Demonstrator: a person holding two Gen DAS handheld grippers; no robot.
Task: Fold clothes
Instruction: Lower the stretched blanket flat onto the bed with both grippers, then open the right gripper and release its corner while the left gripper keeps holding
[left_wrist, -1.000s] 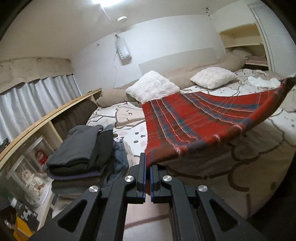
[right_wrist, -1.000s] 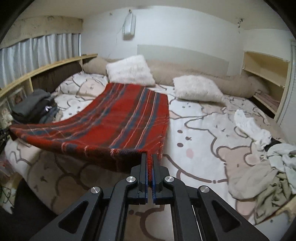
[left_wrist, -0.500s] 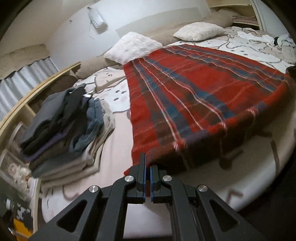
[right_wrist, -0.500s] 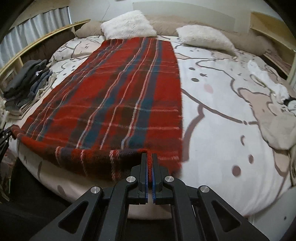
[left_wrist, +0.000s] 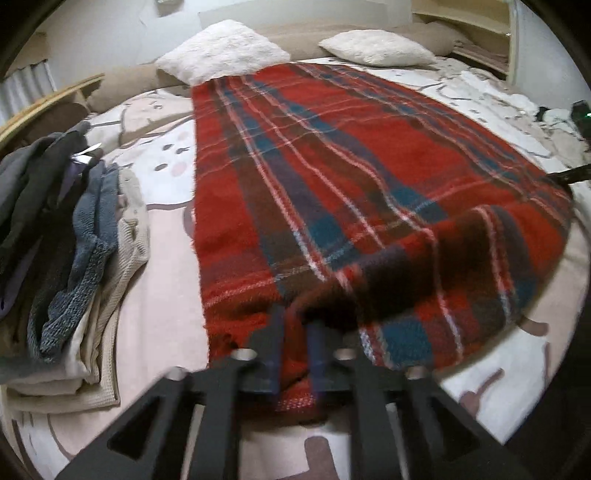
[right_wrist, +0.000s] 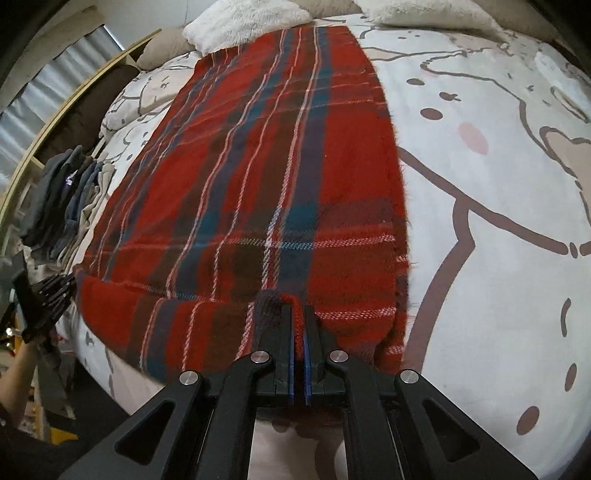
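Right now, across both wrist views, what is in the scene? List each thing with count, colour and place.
plaid blanket: one, red with blue and white stripes, spread flat along the bed
bed cover: one, white with brown cartoon outlines, under the blanket
fluffy pillows: two, white, at the head of the bed
folded clothes stack: one pile, grey, blue and beige, left of the blanket
left hand-held gripper: black, jaws just opening, blanket corner between them
right hand-held gripper: black, shut on the blanket's near edge

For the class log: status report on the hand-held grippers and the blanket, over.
Left hand-held gripper just opening, plaid blanket corner between jaws. Right hand-held gripper shut on near edge. Folded pile beside, clear.
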